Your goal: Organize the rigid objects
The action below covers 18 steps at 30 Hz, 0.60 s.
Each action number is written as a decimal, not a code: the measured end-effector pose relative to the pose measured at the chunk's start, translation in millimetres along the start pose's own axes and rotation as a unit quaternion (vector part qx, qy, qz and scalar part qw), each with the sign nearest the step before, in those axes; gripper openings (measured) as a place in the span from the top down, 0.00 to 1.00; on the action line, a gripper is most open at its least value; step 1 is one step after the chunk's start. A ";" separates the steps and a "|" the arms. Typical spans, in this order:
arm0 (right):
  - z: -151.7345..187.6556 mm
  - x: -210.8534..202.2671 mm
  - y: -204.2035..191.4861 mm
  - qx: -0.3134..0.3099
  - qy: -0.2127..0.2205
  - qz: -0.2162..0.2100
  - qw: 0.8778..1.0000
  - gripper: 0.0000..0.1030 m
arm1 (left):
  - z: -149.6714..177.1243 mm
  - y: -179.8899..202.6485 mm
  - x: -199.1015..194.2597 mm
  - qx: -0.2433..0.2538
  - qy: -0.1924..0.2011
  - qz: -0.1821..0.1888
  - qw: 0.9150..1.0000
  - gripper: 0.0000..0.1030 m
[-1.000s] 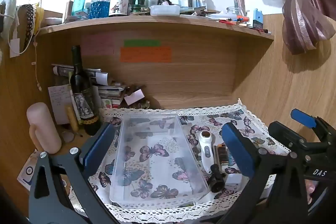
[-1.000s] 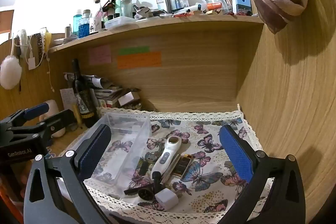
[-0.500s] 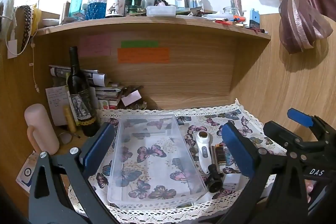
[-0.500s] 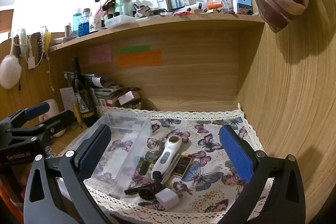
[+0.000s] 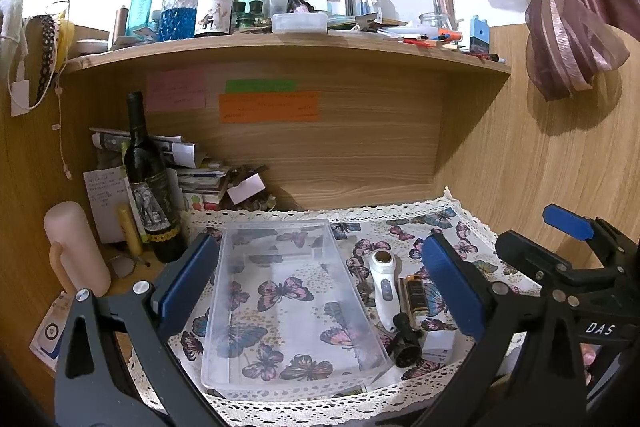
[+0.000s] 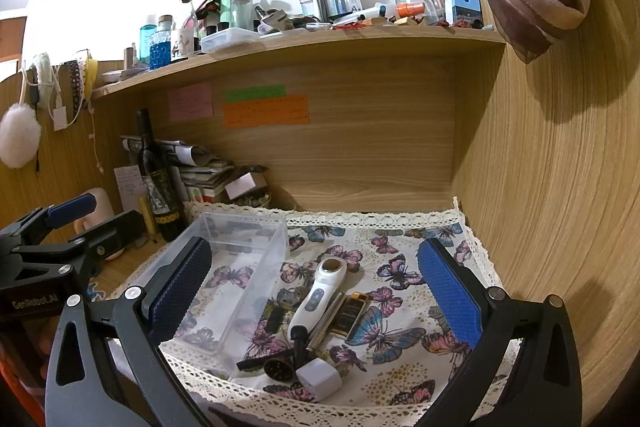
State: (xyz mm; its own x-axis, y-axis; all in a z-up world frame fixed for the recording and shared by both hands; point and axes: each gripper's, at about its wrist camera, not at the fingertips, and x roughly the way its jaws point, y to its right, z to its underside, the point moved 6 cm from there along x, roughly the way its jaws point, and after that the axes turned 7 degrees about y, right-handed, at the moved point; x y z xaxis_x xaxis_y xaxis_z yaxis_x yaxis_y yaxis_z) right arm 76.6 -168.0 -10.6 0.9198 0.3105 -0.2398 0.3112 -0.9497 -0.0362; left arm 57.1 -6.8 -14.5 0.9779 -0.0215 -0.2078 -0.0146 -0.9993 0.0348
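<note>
Little has shifted: left gripper (image 5: 318, 283) and right gripper (image 6: 314, 293) hover spread wide, holding nothing. Ahead, clear bin (image 5: 288, 291) sits empty; white device (image 6: 316, 297) and small items remain unsorted.

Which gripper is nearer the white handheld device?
Right. The right gripper frames the white handheld device; the left gripper hovers over the clear bin beside it.
</note>
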 end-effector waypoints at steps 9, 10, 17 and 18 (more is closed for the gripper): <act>-1.0 -0.8 -0.3 0.000 0.000 0.000 1.000 0.00 | -0.1 -0.9 -0.7 -0.001 0.001 -0.001 1.000 0.00; -0.9 -0.5 -0.2 0.000 0.000 0.000 1.000 0.00 | 0.3 -0.6 -1.0 -0.001 0.002 0.000 1.000 0.00; -1.0 -0.6 -0.7 -0.002 0.001 0.000 1.000 0.00 | -0.5 -1.1 -0.4 -0.001 0.002 0.000 1.000 0.00; -1.2 -1.2 -1.3 -0.003 0.002 0.000 1.000 0.00 | 0.0 -1.0 -0.8 -0.001 0.001 0.001 1.000 0.00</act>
State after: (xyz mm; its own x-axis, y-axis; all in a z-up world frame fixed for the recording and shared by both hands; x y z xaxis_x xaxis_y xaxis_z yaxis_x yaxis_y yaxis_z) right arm 75.4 -167.1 -9.1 0.9204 0.3114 -0.2364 0.3131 -0.9492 -0.0313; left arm 56.3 -5.8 -14.4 0.9785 -0.0225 -0.2049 -0.0152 -0.9992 0.0368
